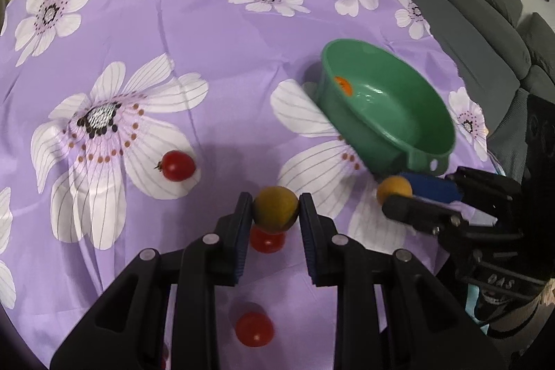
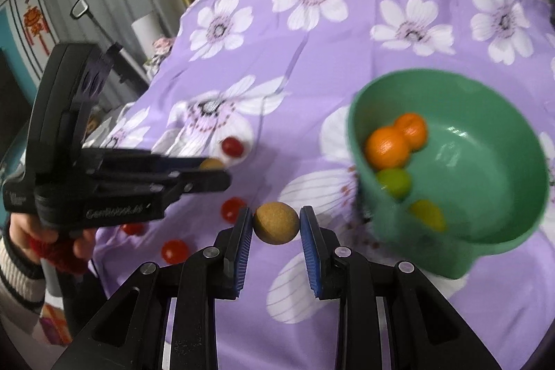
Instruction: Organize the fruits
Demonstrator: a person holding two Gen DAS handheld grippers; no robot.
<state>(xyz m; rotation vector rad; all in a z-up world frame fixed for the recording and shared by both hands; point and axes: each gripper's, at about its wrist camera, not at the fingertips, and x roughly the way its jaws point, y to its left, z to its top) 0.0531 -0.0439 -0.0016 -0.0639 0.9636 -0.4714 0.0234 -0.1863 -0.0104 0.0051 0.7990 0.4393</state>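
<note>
Fruit filled both grippers: the left gripper (image 1: 275, 208) clenched a round brownish-yellow fruit (image 1: 275, 208), the right gripper (image 2: 275, 222) a tan one (image 2: 275, 222), both near the green plastic bowl (image 2: 485, 224) holding oranges (image 2: 386, 148); red cherry tomatoes (image 1: 178, 165) lay beyond on the purple floral-clothed surface (image 1: 215, 33).

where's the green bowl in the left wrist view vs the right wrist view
Left wrist view: the green bowl sits right of centre, tilted, beyond the right gripper.
Right wrist view: the green bowl fills the right side, with orange and green fruits inside, right of the right gripper.
Shared landmark: the purple flowered tablecloth under the bowl.
</note>
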